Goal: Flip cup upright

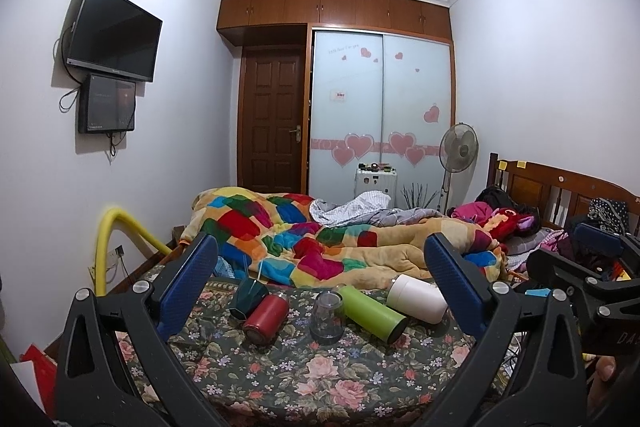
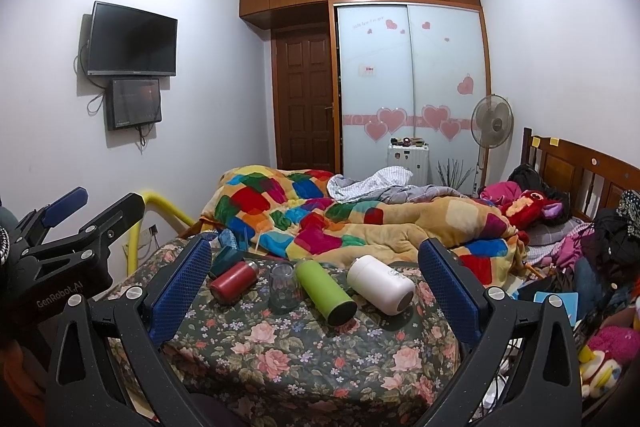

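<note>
Several cups lie on a floral-covered surface (image 1: 304,379). In the left wrist view, from left to right: a dark teal cup (image 1: 249,294) on its side, a red cup (image 1: 266,313) on its side, a clear glass (image 1: 327,315) standing mouth down, a green cup (image 1: 372,311) on its side, a white cup (image 1: 416,297) on its side. The right wrist view shows the same row: teal (image 2: 225,259), red (image 2: 234,281), glass (image 2: 283,287), green (image 2: 325,290), white (image 2: 380,289). My left gripper (image 1: 320,291) is open and empty, back from the cups. My right gripper (image 2: 314,287) is open and empty too.
A bed with a patchwork quilt (image 1: 320,239) lies just behind the cups. Clothes and toys (image 2: 592,255) pile up at the right. A yellow pipe (image 1: 108,251) stands at the left. The other gripper shows at the right edge (image 1: 592,275) and at the left edge (image 2: 60,239).
</note>
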Tool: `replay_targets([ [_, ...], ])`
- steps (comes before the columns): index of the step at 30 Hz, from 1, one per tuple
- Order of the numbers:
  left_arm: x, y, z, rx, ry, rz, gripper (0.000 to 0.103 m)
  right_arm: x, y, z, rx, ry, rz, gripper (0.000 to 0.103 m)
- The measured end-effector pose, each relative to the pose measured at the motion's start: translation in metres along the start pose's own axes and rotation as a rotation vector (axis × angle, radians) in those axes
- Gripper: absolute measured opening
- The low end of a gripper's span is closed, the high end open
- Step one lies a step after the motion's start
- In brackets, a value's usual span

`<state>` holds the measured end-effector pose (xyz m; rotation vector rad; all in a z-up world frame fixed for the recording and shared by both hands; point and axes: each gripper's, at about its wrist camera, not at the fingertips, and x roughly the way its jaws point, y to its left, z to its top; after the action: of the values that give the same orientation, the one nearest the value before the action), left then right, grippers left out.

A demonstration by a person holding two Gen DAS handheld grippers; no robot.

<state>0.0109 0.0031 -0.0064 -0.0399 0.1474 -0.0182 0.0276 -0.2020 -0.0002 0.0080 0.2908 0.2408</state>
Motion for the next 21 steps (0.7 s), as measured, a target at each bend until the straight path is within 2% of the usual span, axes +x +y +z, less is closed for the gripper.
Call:
replay_targets([
  [8,0.019,0.003,-0.005,0.001,0.034,0.000,0.103,0.014,-0.002,0.003,0.007,0.037,-0.001,0.103],
  [13,0.045,0.010,-0.014,-0.024,0.087,0.013,0.103,0.030,-0.005,-0.001,0.011,0.071,-0.006,0.103],
  [21,0.137,0.038,-0.057,-0.047,0.302,0.072,0.103,0.068,-0.020,-0.012,0.032,0.161,-0.031,0.103],
])
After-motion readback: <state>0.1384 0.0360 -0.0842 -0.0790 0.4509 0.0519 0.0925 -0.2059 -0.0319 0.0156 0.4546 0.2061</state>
